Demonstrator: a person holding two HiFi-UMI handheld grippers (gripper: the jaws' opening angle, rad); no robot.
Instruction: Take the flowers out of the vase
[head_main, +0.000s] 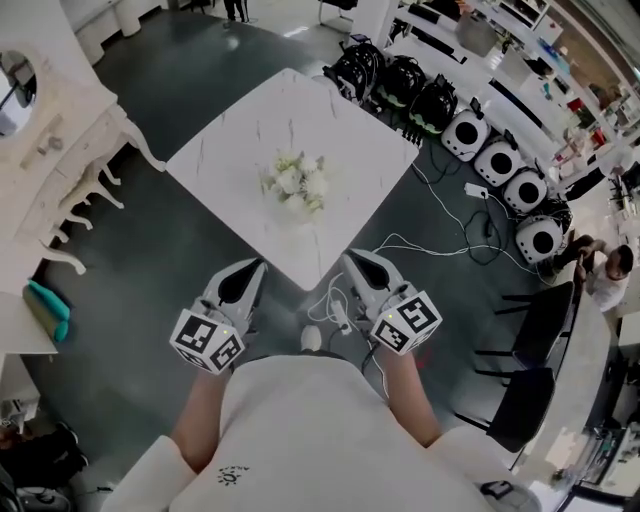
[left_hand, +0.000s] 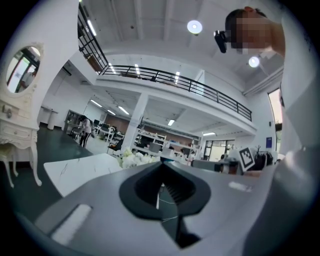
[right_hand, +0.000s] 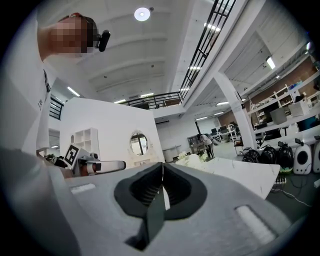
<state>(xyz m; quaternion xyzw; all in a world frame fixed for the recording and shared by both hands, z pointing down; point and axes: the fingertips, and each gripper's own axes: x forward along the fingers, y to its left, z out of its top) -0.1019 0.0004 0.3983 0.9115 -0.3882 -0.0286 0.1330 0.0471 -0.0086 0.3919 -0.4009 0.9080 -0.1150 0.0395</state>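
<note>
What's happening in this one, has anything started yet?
A person stands at the near corner of a white marble table, holding a claw in each hand. The left claw and right claw are both shut and empty, pointing toward the table. A bunch of white flowers sits in the middle of the tabletop, well clear of both claws. The vase under them can't be made out from above. Nothing has been picked up yet.

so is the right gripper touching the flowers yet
Apart. The head view shows the right gripper by the near corner of the table, with a bare stretch of it between the shut jaws and the flowers.
</note>
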